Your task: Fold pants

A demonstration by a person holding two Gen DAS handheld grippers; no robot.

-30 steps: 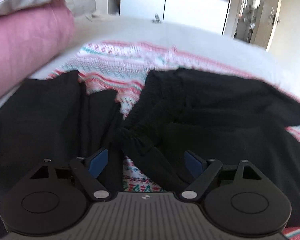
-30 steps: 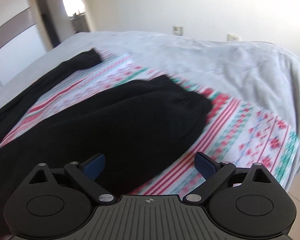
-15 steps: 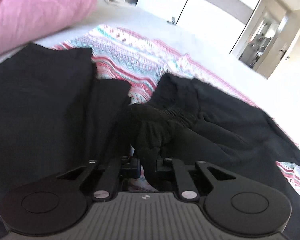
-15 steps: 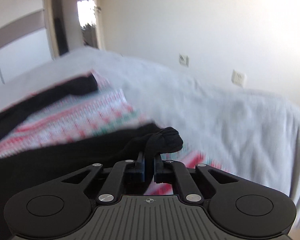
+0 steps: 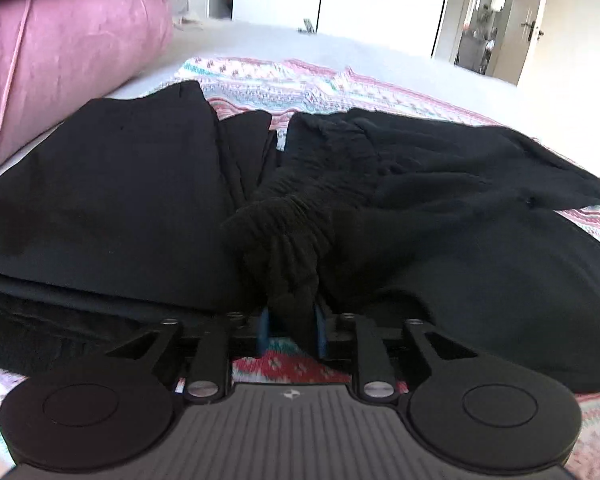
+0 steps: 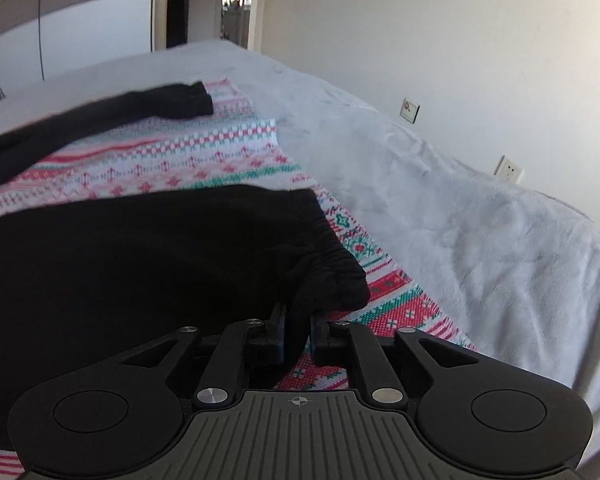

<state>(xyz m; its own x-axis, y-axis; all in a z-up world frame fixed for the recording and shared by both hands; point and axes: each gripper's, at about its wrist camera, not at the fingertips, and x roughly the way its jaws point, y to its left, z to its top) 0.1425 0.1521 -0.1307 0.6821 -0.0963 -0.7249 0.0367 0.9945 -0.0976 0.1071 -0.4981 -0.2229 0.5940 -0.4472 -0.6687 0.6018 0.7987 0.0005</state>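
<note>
Nearest the left wrist camera, left tool (image 5: 291,330) clamped on a bunched fold of the black pants' (image 5: 460,240) elastic waistband, blue pads having just eased slightly apart, cloth still pinched between them. Beneath the fingers, a strip of the red, green and white patterned blanket (image 5: 288,364). To the left, a flat stack of folded black garments (image 5: 112,188), touching the gathered waistband. Pants spread rightward across the blanket on the bed. Beyond, a pink pillow (image 5: 68,68) at upper left, pale bedsheet (image 5: 340,52), white wardrobe doors and an open doorway.

Nearest the right wrist camera, right tool (image 6: 299,334) clamped on the waistband's other corner, pads likewise just eased a little, fabric gripped between. Black pants (image 6: 140,264) lying leftward over the patterned blanket (image 6: 204,156). Farther off, one pant leg (image 6: 112,110) stretched toward the far blanket edge. Grey-white bedsheet (image 6: 460,224) at right, wall sockets (image 6: 509,169) behind.
</note>
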